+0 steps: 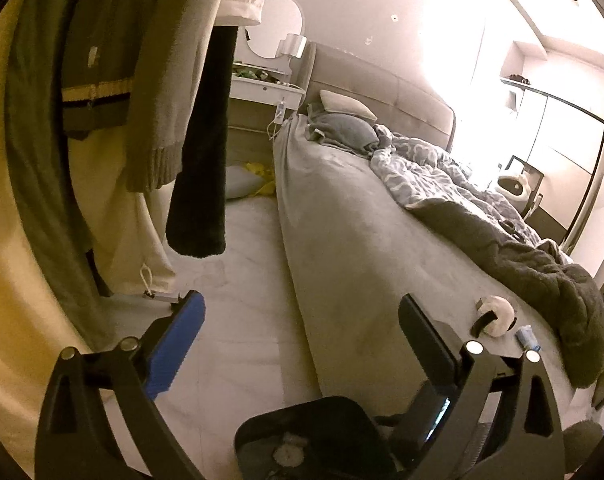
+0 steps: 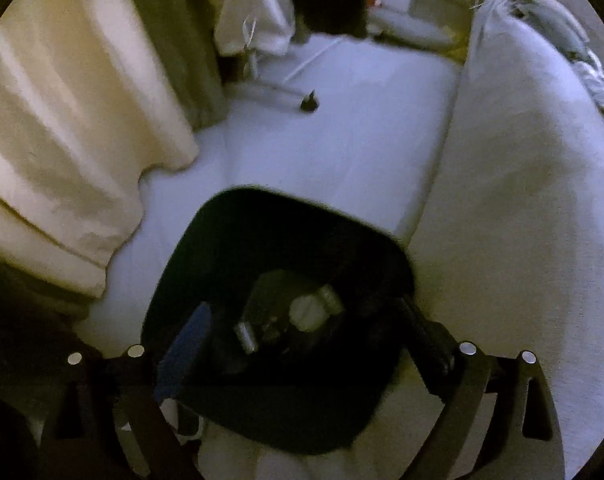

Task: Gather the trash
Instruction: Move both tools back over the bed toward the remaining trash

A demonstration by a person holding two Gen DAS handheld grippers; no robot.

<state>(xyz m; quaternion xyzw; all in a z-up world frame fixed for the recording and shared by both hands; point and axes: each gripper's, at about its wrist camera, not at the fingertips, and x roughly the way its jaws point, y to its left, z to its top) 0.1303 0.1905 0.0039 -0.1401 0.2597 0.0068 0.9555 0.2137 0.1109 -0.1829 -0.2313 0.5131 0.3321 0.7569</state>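
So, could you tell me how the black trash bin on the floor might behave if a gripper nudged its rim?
The black trash bin looks thin-walled and holds only a few scraps, so it is probably light. On the smooth pale floor it would likely slide rather than resist. A push high on the rim might tip it.

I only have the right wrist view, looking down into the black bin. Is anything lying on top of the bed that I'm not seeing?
Observer: Yes. In the left wrist view, a rounded white and black item lies on the bed near its closest corner.
Operator: Anything beside it?
Observer: A small blue item lies just to its right. It is too small to identify.
Operator: Is the left gripper holding something?
Observer: No. The left gripper is open, with nothing between its fingers.
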